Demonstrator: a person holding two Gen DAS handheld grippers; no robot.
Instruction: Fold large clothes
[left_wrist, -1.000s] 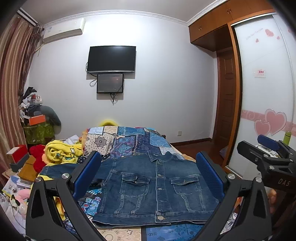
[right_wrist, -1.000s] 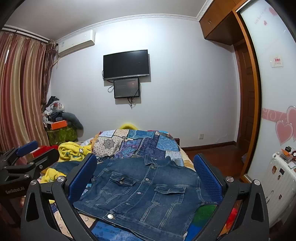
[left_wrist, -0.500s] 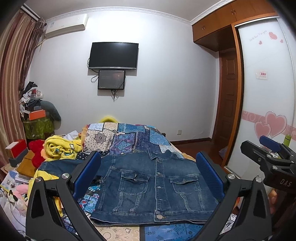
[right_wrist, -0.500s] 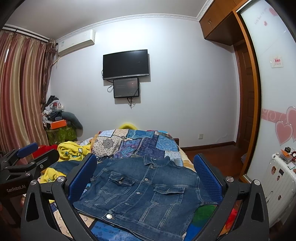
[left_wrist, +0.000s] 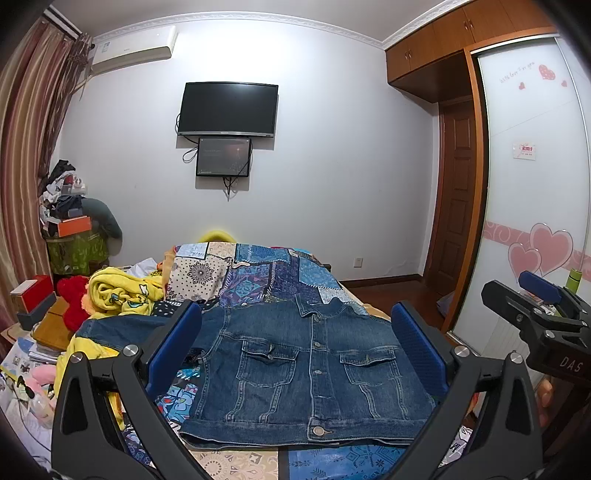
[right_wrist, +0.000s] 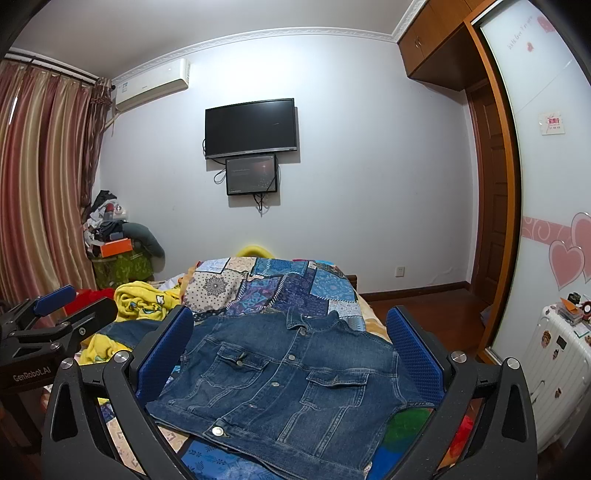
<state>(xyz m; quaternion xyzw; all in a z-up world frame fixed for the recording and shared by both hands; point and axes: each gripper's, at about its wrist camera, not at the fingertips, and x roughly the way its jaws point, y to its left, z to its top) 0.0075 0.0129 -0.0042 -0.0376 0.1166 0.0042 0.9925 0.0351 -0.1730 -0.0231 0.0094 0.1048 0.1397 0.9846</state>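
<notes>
A blue denim jacket (left_wrist: 306, 373) lies flat, buttoned front up, on the patchwork bedspread (left_wrist: 251, 273), collar toward the far wall. One sleeve (left_wrist: 122, 328) stretches out to the left. The jacket (right_wrist: 288, 384) fills the middle of the right wrist view too. My left gripper (left_wrist: 295, 343) hovers open above the near end of the bed, blue pads wide apart, nothing between them. My right gripper (right_wrist: 291, 343) is open as well and empty. Each gripper shows in the other's view: the right one (left_wrist: 543, 314) at the right edge, the left one (right_wrist: 55, 317) at the left edge.
A yellow blanket (left_wrist: 122, 291) and a red soft toy (left_wrist: 74, 299) lie at the bed's left side above books and clutter. A pile of boxes and clothes (left_wrist: 70, 229) stands by the curtain. A white suitcase (right_wrist: 554, 365) and wardrobe door (left_wrist: 535, 184) stand right.
The left wrist view has tilted slightly downward, so the jacket sits a little higher in it. The right gripper is nearly still. Both stay open.
</notes>
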